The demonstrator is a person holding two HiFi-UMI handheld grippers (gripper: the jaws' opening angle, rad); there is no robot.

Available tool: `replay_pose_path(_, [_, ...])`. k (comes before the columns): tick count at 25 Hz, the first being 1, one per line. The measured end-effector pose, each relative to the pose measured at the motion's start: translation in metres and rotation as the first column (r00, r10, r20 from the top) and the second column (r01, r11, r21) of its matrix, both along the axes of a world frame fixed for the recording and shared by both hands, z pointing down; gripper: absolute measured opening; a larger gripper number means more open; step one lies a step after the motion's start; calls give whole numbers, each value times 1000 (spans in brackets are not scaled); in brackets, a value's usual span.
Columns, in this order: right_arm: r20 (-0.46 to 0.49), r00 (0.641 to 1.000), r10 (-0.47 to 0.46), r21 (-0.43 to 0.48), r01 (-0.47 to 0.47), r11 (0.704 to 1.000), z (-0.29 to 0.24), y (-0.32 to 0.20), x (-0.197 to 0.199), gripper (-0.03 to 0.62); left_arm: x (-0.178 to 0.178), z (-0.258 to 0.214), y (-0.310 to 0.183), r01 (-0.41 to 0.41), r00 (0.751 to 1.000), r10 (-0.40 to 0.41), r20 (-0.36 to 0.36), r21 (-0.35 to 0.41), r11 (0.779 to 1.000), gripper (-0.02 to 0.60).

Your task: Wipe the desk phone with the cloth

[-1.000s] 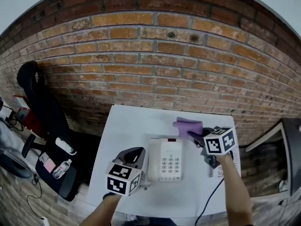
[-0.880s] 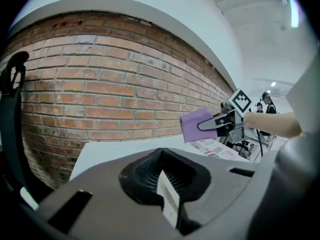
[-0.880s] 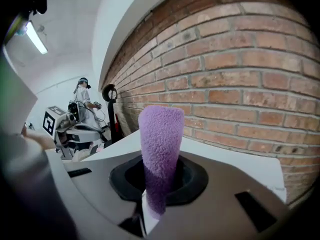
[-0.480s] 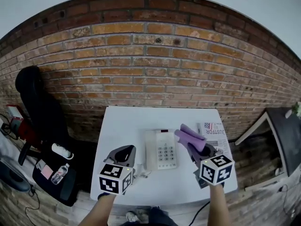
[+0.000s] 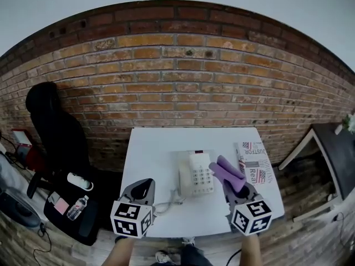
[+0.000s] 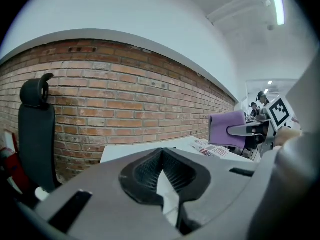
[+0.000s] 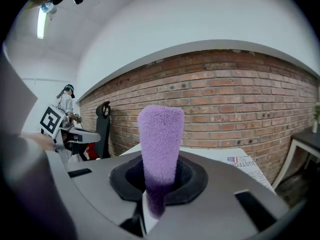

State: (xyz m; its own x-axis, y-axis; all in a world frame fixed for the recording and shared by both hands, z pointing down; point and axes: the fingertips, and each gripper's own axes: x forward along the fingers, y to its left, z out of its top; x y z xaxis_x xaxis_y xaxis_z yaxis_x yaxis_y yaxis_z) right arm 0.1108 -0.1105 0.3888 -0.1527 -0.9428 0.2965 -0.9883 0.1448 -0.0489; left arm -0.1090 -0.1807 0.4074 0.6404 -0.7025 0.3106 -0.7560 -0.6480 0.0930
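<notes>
Right gripper view showed the right tool (image 7: 158,184) clenched on the purple cloth (image 7: 161,134), which stood up out of the jaws as a folded roll. In the head view the cloth hung just beside the right edge of the desk phone (image 5: 197,173), above the table (image 5: 161,148), apparently without contact. No wiping stroke was evident, so the whole wipe was judged outstanding. The left tool (image 5: 141,190) was closed on nothing, low at the table's near-left edge, clear of the phone and near its cord (image 5: 166,205). Both tools pointed toward the brick wall (image 5: 177,82).
</notes>
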Motion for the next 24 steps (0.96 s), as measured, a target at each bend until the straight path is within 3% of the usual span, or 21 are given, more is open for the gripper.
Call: replay_pose_path(24, [-19,999,34,40,-33,999,-14,10,-21,41,-6,-1,6,-39,999,39,-11,0,999,5])
